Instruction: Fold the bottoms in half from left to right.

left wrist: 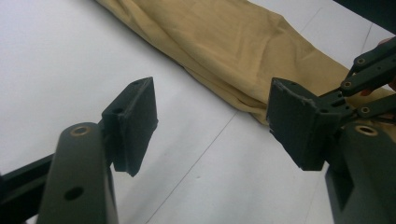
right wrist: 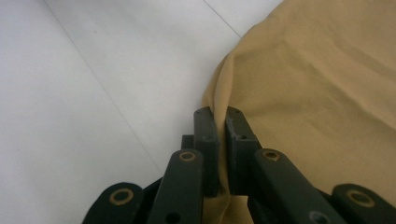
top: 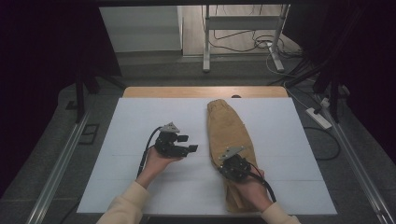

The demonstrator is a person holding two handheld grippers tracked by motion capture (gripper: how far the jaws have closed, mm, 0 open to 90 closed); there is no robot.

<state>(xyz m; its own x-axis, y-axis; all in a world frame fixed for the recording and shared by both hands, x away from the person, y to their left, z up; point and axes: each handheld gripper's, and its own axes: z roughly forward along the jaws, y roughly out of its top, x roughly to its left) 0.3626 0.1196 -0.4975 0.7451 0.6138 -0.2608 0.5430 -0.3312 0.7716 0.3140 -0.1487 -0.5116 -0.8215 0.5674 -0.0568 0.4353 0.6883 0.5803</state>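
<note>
A mustard-yellow pair of trousers [top: 229, 133] lies folded lengthwise on the white board [top: 140, 121], waistband at the far end. My right gripper [top: 223, 166] is over the cloth's near left edge and is shut on a fold of the trousers [right wrist: 299, 74], the fabric pinched between its two jaws [right wrist: 221, 116]. My left gripper [top: 187, 143] hovers over bare board to the left of the trousers [left wrist: 243, 51], held open with nothing between its pads [left wrist: 135, 121]. In the left gripper view the right gripper's linkage [left wrist: 369, 70] shows at the far right.
The white board rests on a wooden table [top: 201, 91] whose far edge shows. Beyond the table stand a metal frame [top: 243, 28] and loose cables [top: 261, 44]. A power strip [top: 319, 117] lies on the floor at the right. Metal rails [top: 56, 172] run along both sides.
</note>
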